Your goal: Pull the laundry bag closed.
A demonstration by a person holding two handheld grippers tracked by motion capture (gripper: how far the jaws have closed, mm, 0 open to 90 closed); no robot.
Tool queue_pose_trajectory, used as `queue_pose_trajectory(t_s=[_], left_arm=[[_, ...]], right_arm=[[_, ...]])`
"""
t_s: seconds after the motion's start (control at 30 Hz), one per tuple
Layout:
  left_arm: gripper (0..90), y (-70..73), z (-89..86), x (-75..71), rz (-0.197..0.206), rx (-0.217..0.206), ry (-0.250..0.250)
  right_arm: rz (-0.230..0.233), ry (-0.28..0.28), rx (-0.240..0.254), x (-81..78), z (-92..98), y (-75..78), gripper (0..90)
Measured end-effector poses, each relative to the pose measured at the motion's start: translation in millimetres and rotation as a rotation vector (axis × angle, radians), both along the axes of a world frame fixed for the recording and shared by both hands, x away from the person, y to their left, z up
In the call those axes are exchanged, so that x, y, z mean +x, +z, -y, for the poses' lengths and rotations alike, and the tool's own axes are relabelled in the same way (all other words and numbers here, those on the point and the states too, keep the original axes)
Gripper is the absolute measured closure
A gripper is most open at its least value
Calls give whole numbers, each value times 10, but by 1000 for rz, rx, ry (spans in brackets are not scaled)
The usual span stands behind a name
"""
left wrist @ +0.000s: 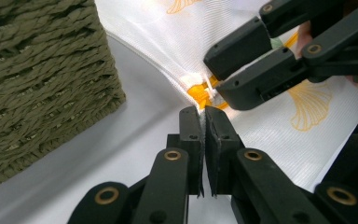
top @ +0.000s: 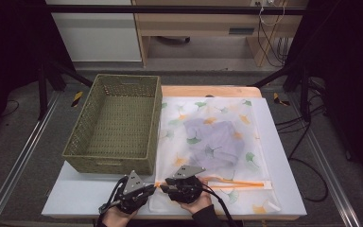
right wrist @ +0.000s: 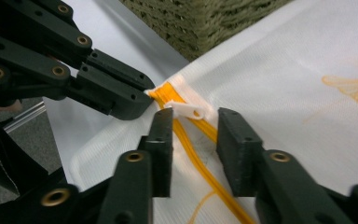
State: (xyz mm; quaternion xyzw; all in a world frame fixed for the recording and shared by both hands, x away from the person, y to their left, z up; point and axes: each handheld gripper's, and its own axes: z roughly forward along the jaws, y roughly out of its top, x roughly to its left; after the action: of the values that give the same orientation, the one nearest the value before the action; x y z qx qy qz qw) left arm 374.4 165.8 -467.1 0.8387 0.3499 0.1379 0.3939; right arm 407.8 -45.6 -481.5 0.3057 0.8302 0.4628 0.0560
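Observation:
A white mesh bag (top: 179, 113) printed with ginkgo leaves lies flat on the table, a pale purple garment (top: 215, 142) inside it. Its orange zipper (top: 238, 183) runs along the near edge. My left gripper (top: 152, 188) (left wrist: 203, 114) is shut on the bag's corner at the zipper's end (left wrist: 200, 89). Facing it from the right, my right gripper (top: 163, 187) (right wrist: 193, 126) is open, its jaws standing either side of the white zipper pull (right wrist: 189, 109) without pressing it. The two grippers' tips nearly touch.
An olive woven basket (top: 82, 120) with nothing in it stands at the left, its near wall just beyond the grippers. The white board (top: 283, 156) under the bag reaches the table's right edge. Black frame legs and cables stand on the floor around.

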Motion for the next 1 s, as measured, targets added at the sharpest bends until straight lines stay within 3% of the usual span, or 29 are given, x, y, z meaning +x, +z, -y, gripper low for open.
queue_pose_trajectory(t_s=[0.1,0.3,0.33,0.47,0.57,0.67,0.83,1.0], left_arm=[[850,4,5,-5,4,3,-6],[850,-1,-2,3,3,8,0],[850,-3,-4,8,1,8,0],[850,-10,4,6,-2,11,-2],[850,-8,1,5,-1,10,-3],[850,-9,2,6,-3,12,-5],[852,-12,18,-1,3,29,-19],[853,-16,21,0,7,41,-23]], right_arm=[[-4,26,-1,17,-27,-16,607],[-3,49,-22,7,-26,-20,734],[5,44,-29,2,-24,-16,815],[6,63,-8,-25,-18,10,826],[-1,44,-23,-16,-17,10,799],[-1,21,-19,21,1,1,678],[-14,45,-2,61,-19,-16,619],[-32,81,8,53,-32,-23,796]])
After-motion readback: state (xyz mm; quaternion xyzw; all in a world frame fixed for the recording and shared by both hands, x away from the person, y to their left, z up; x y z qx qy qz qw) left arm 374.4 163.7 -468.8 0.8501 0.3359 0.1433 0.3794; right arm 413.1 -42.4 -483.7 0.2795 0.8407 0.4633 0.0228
